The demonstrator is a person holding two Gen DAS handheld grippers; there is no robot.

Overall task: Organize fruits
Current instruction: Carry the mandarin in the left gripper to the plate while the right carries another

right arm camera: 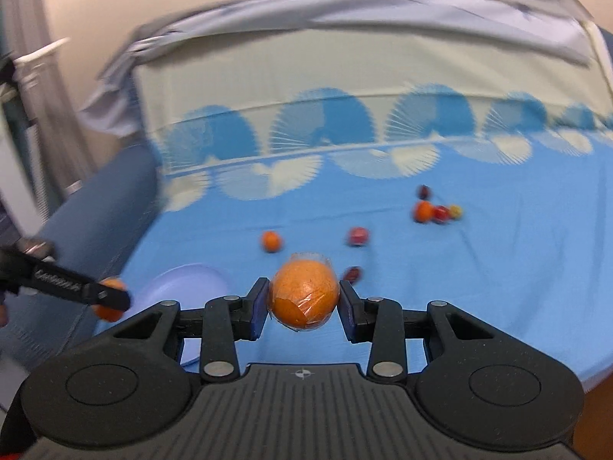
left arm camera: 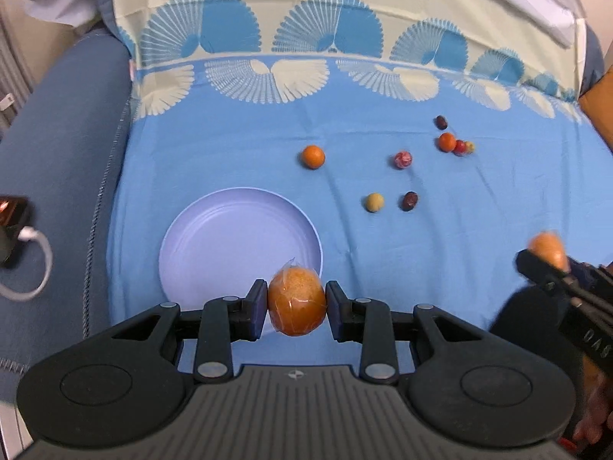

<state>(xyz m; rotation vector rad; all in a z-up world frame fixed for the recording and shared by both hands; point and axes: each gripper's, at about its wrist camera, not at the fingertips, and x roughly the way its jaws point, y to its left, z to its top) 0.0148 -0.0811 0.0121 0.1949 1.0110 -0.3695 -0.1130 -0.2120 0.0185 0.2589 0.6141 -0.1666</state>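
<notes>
The left tool [left arm camera: 295, 306] grips a plastic-wrapped orange [left arm camera: 297, 301] over the near rim of the lavender plate [left arm camera: 199, 237]; the right tool [right arm camera: 302, 302] clamps a second wrapped orange [right arm camera: 304, 293]. Small fruits, among them a bare orange [left arm camera: 313, 156], lie scattered far right on the blue bedsheet [left arm camera: 459, 249].

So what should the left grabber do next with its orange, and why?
Probably ease the left gripper forward and let go over the round lilac plate. Its plastic-wrapped orange is pinched between the pads at the plate's near rim, and the plate holds no fruit yet.
</notes>
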